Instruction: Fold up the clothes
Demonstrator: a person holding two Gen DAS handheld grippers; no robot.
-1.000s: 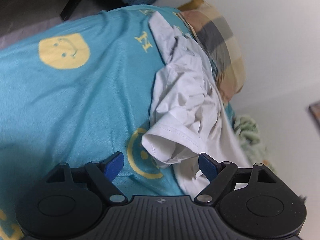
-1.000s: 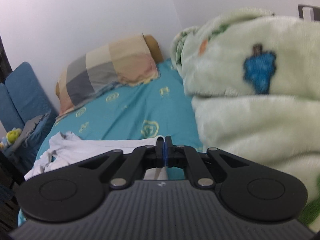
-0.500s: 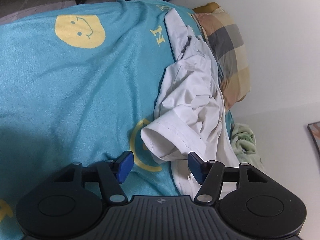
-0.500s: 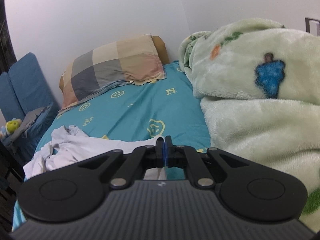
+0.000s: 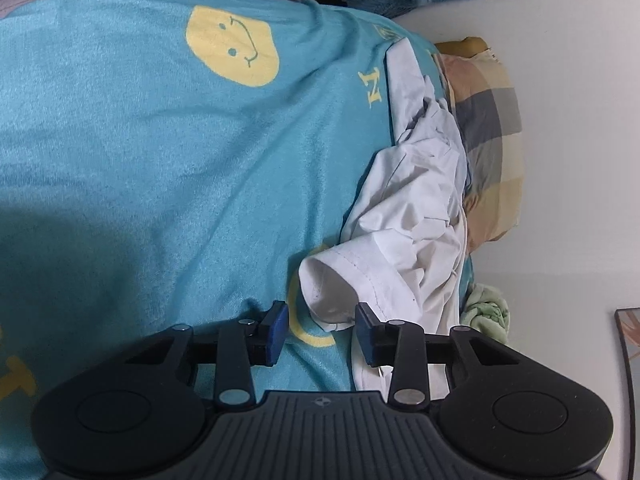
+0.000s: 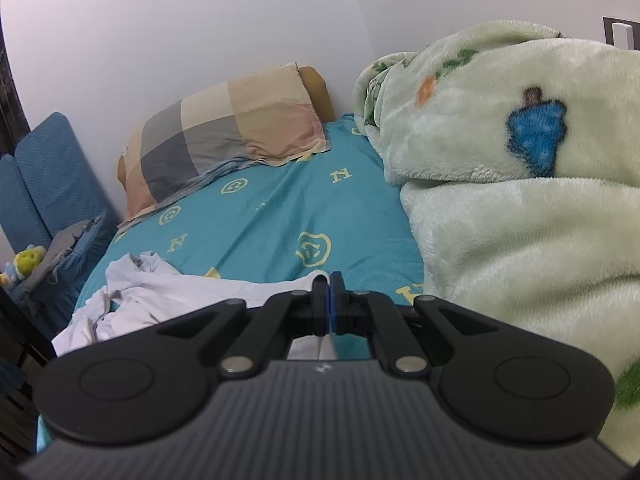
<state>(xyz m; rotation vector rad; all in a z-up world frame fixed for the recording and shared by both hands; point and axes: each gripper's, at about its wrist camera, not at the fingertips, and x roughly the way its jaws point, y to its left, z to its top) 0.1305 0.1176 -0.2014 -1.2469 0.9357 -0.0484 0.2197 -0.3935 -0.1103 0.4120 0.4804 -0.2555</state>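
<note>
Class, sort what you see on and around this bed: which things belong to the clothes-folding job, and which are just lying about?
Belongs to the job:
white shirt
left claw, open at the sleeve
right claw, shut on the shirt's edge

Just lying about:
checked pillow
green fleece blanket
teal bedsheet
soft toy

Teal bedsheet [image 6: 280,216] printed with yellow smiley faces and letters, checked pillow [image 6: 224,140] at ten o'clock against the white wall [image 6: 180,20], fluffy pale-green blanket [image 6: 520,200] heaped at three o'clock, blue chair [image 6: 48,168] at nine o'clock.
</note>
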